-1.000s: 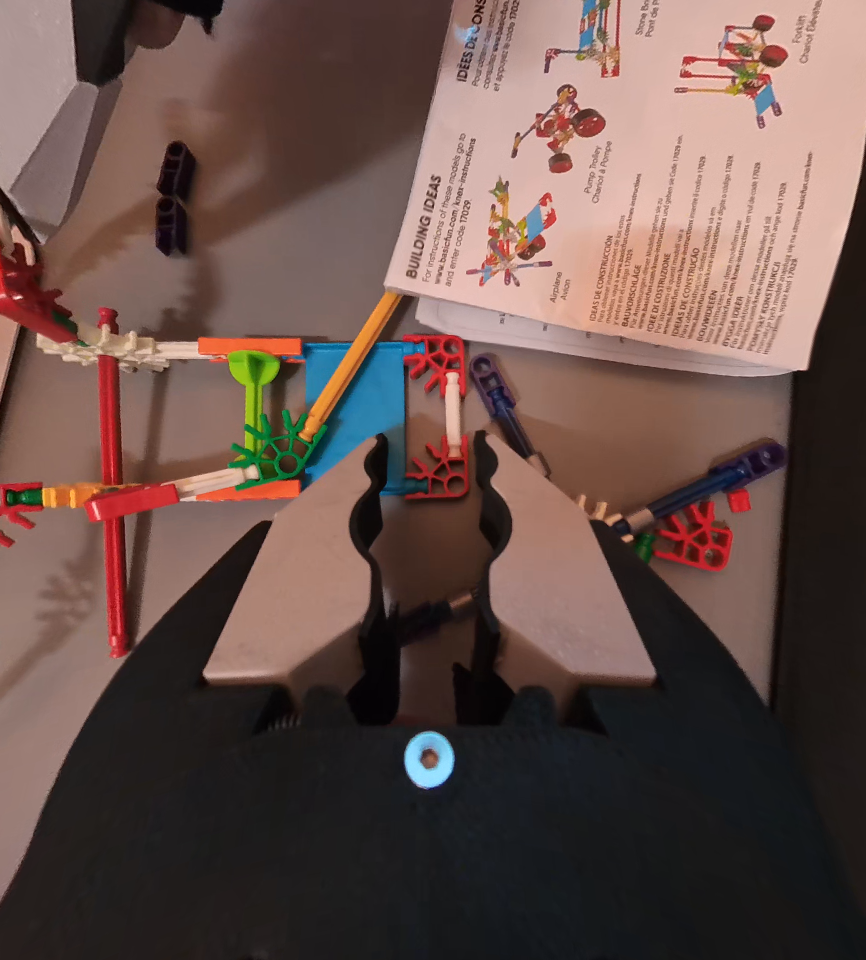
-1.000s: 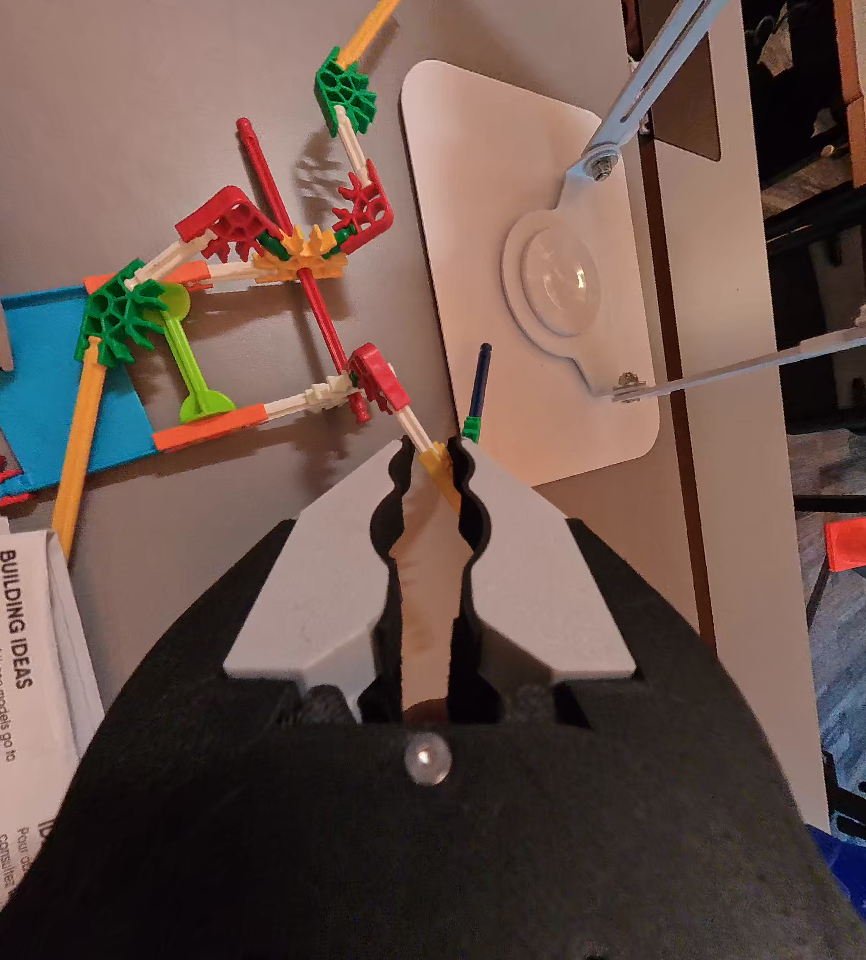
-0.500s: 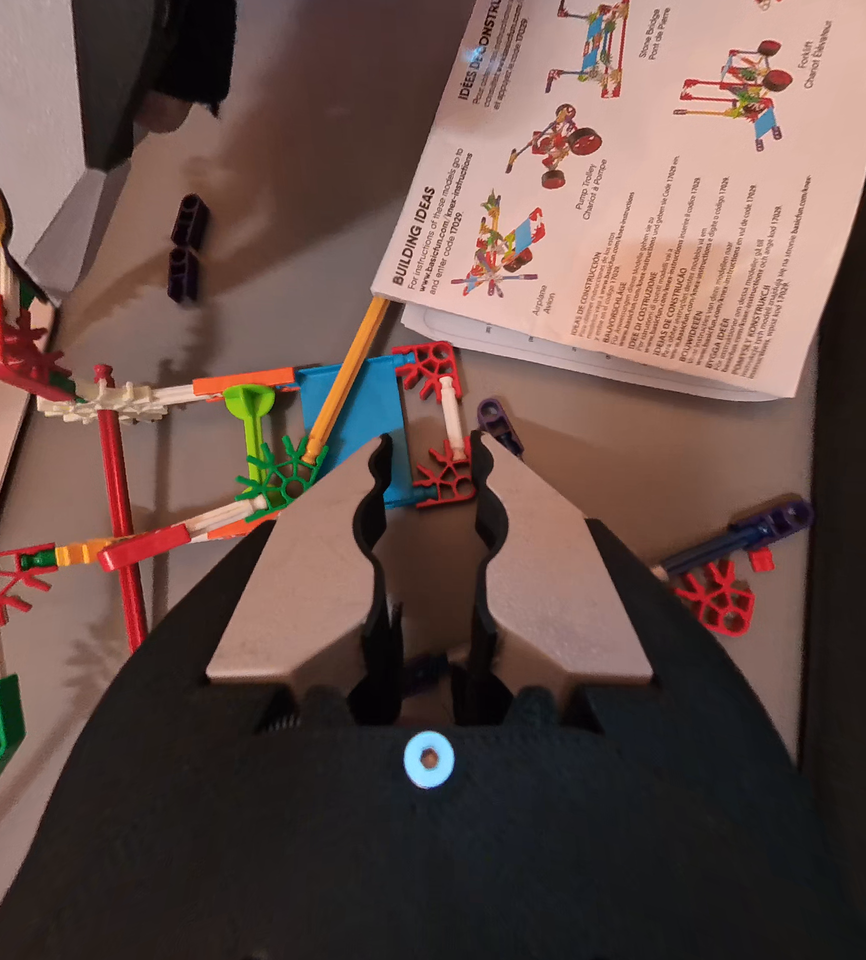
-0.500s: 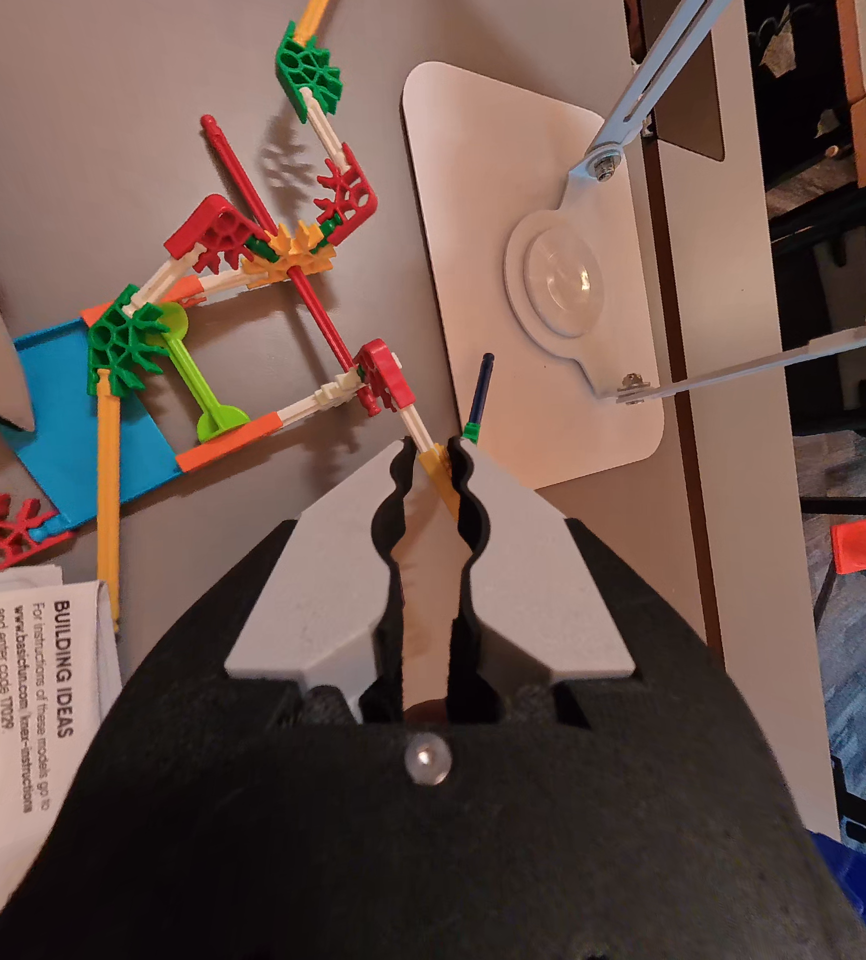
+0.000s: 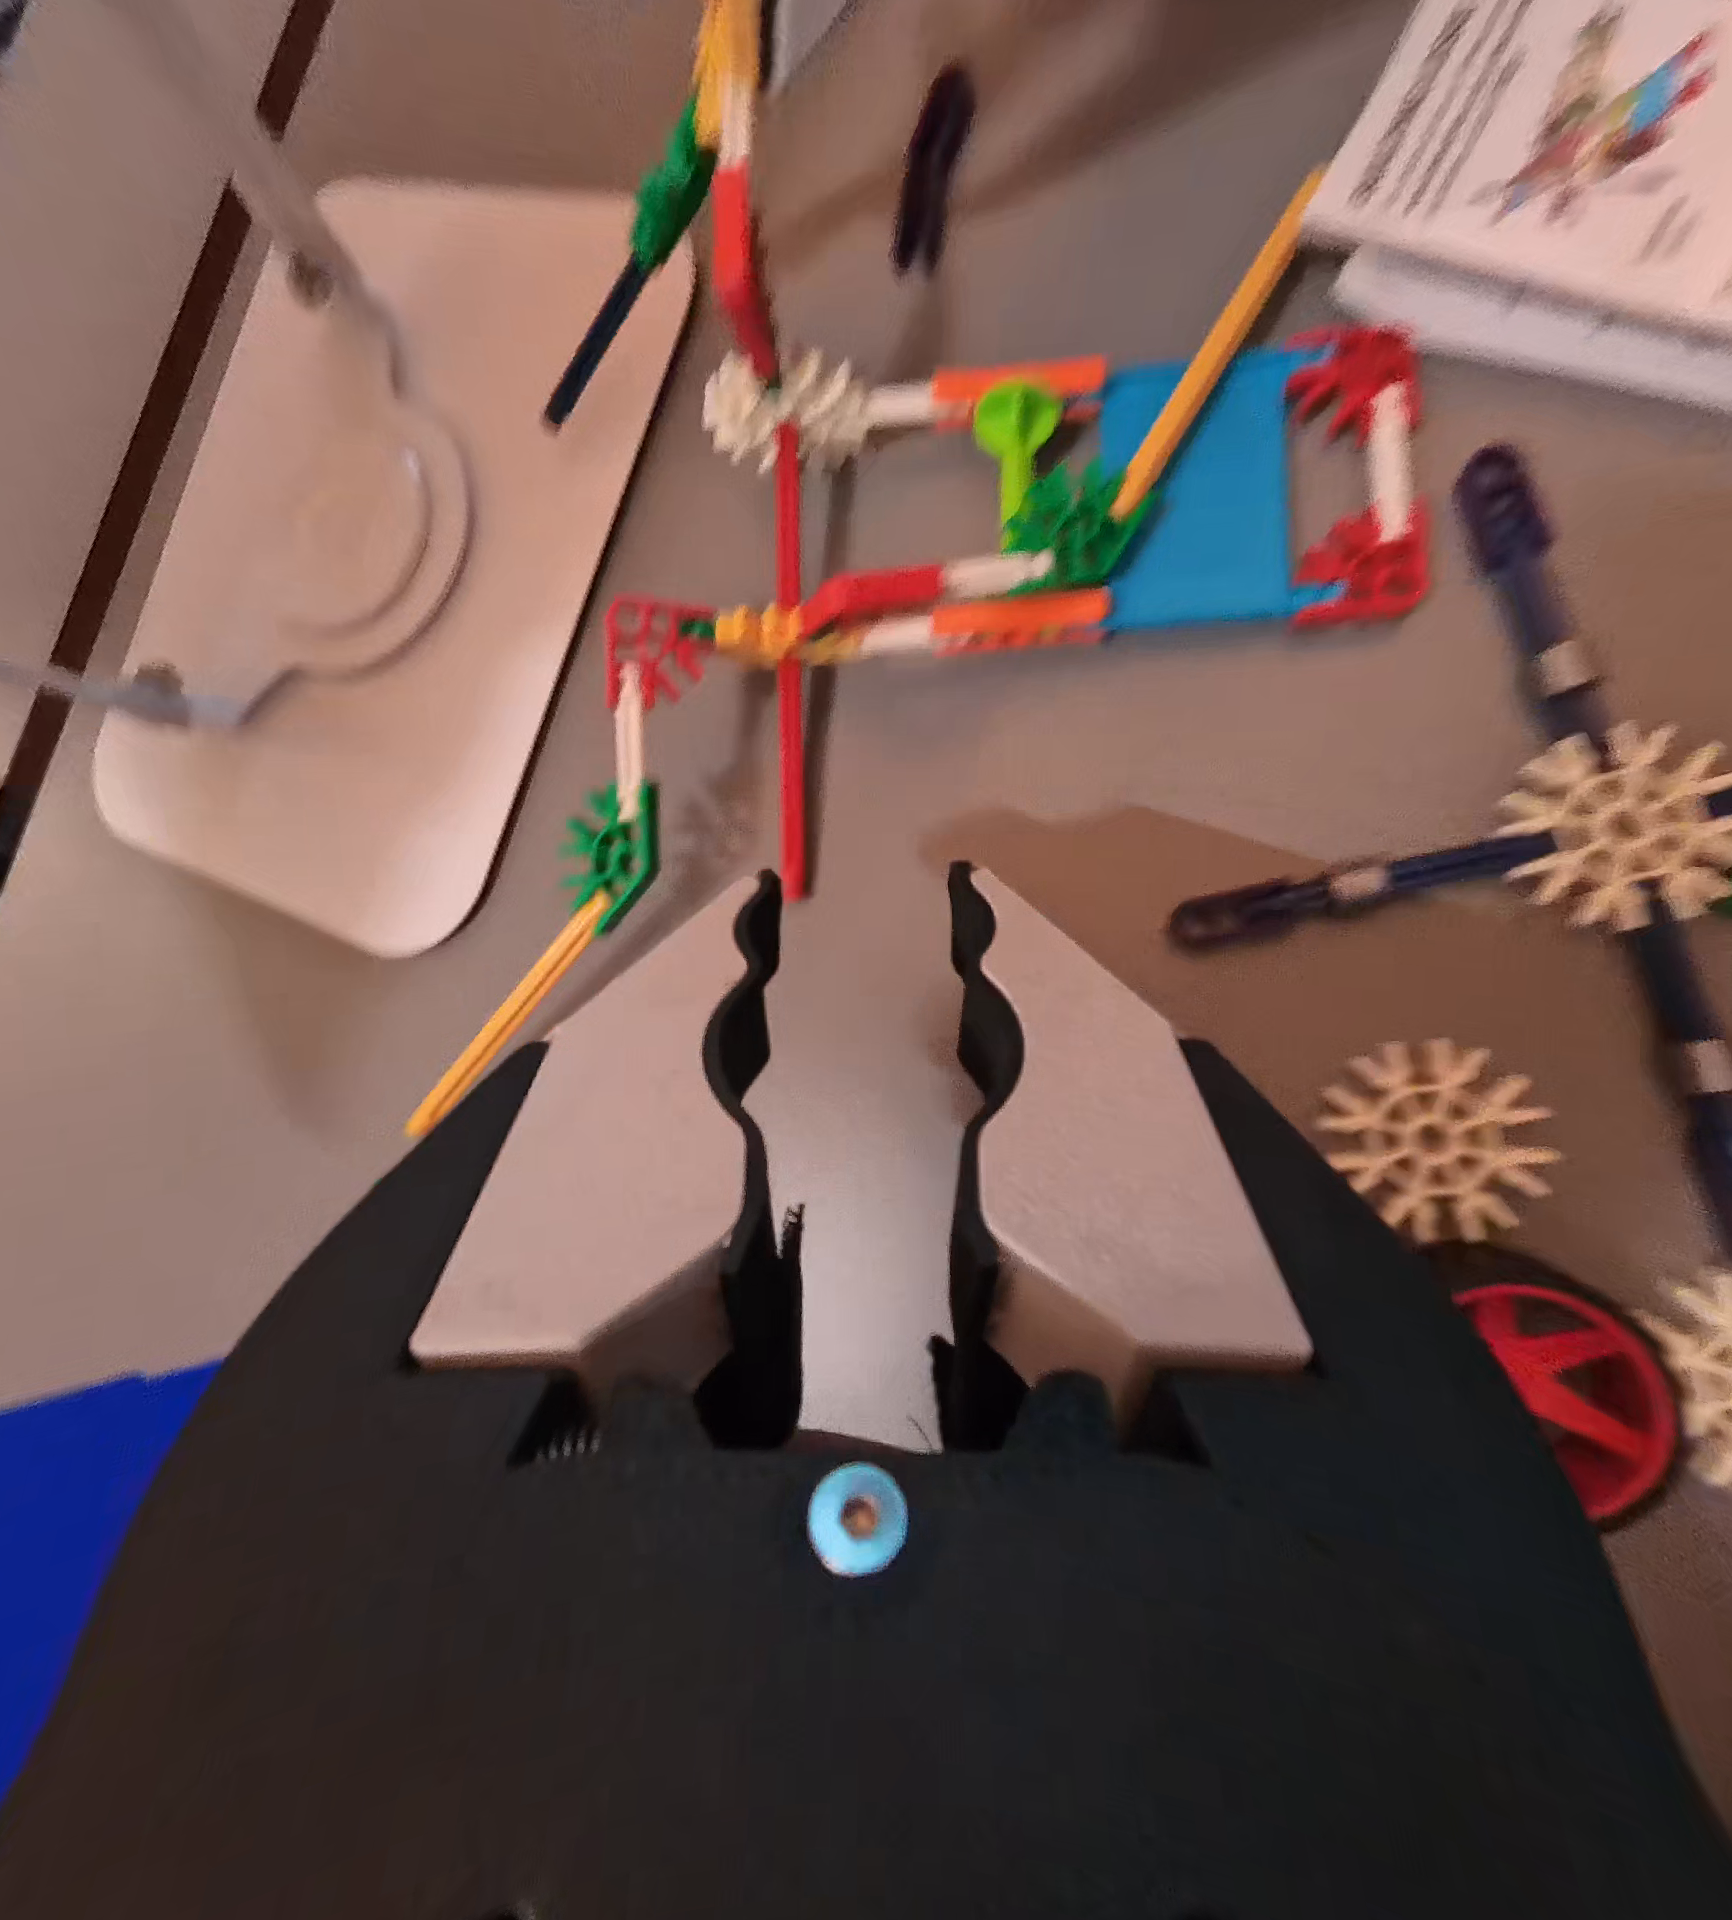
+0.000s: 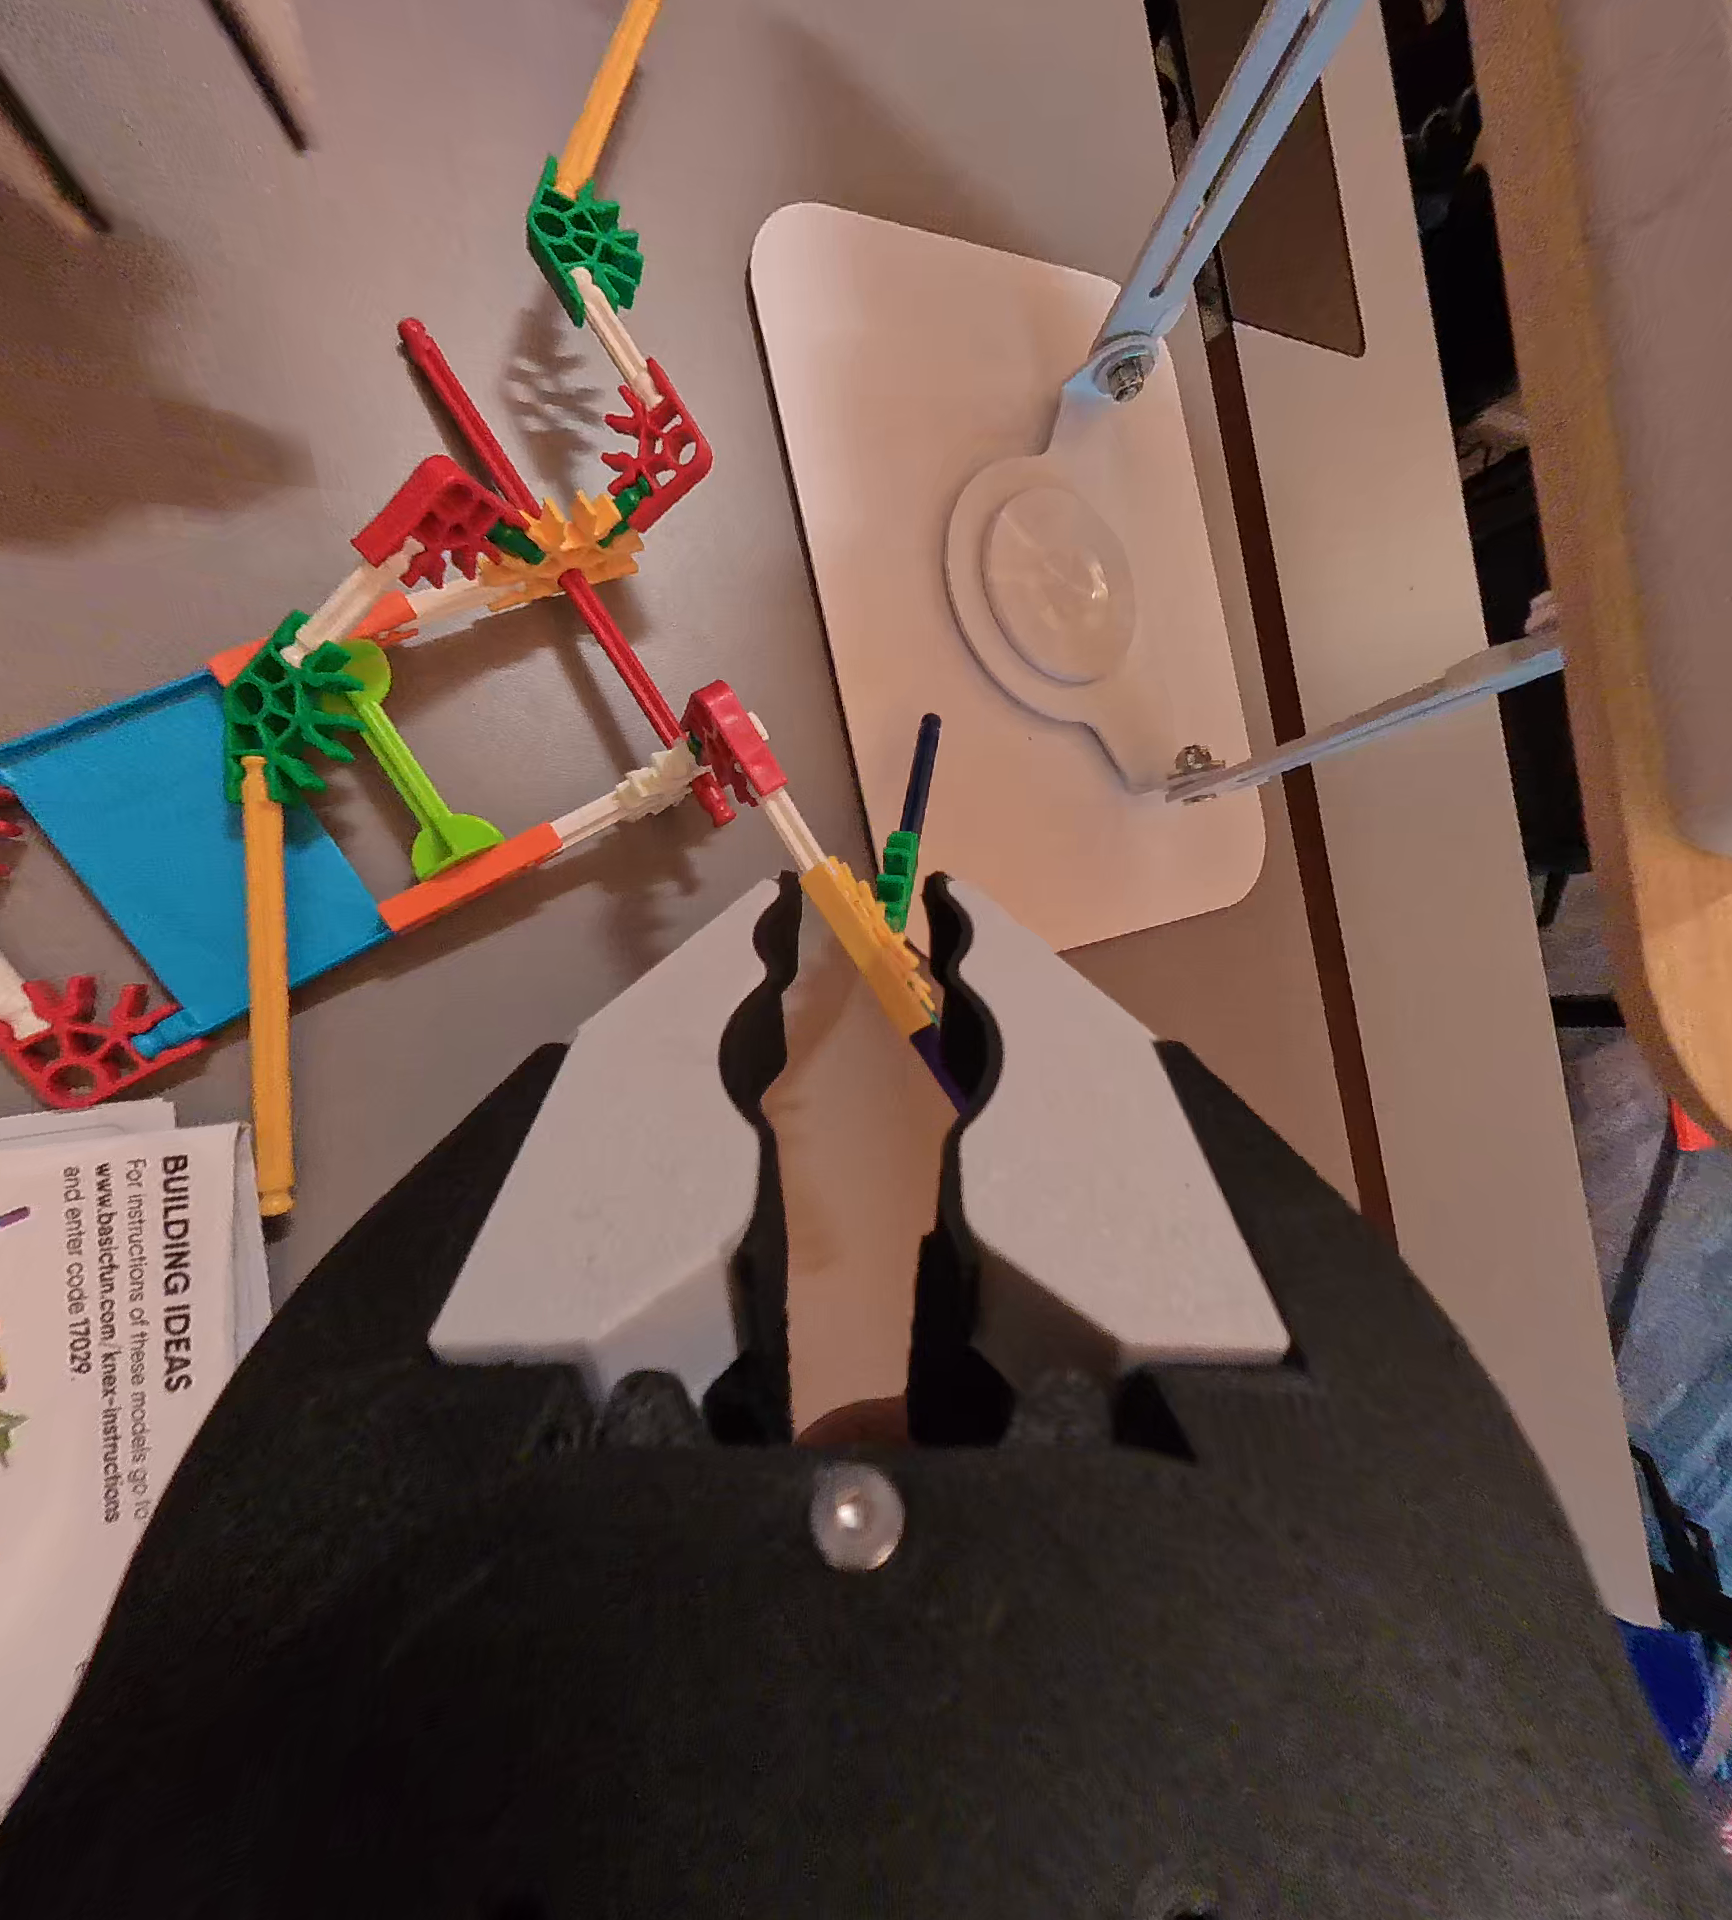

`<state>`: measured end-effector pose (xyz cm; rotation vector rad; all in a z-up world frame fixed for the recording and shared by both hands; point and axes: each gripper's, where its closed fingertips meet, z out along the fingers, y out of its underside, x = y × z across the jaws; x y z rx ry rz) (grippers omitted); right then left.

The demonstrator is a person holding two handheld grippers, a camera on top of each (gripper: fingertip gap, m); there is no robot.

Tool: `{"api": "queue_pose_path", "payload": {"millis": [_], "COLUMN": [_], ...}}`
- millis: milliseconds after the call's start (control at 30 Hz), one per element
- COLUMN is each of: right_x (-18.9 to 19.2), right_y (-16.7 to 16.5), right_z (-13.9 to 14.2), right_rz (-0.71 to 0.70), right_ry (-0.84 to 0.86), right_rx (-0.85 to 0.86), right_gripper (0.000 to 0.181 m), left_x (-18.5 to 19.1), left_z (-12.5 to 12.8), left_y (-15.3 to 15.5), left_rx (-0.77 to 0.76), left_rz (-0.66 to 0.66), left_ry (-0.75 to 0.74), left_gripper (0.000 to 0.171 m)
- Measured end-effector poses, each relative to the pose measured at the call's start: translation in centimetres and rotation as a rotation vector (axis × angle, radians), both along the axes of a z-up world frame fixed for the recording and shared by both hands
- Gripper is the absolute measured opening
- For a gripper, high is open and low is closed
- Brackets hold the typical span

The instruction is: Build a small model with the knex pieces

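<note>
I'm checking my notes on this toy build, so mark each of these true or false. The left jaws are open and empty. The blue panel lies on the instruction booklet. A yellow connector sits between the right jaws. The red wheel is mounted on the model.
1. True: the left gripper has its jaws apart with nothing between them.
2. False: the blue panel lies on the table, beside the instruction booklet.
3. True: the yellow connector runs slantwise between the jaws of the right gripper.
4. False: the red wheel lies loose on the table, apart from the model.
</note>
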<state>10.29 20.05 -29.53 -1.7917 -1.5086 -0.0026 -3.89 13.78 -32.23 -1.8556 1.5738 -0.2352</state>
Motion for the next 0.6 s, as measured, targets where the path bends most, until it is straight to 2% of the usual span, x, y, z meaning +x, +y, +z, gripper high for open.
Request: {"api": "queue_pose_path", "payload": {"millis": [67,233,467,600], "right_x": [0.0,0.2,-0.1,-0.5], "right_y": [-0.1,-0.3,0.7,1.5], "right_z": [-0.1,-1.2,-2.1,-2.1], "right_rz": [0.003,0.009,-0.011,-0.03], "right_ry": [-0.006,-0.039,-0.025,-0.012], "right_rx": [-0.005,-0.036,-0.006,0.054], "right_gripper": [0.02,0.021,0.012,0.014], "left_x": [-1.2,-0.5,1.2,2.1], "left_z": [-0.9,-3.4,-3.8,-3.8], "left_y": [1.2,2.1,2.0,1.1], "left_rx": [0.006,-0.004,0.004,-0.003], "left_rz": [0.057,0.064,0.05,0.022], "left_ry": [0.041,0.08,0.052,0.046], "left_gripper": [0.029,0.029,0.005,0.005]}}
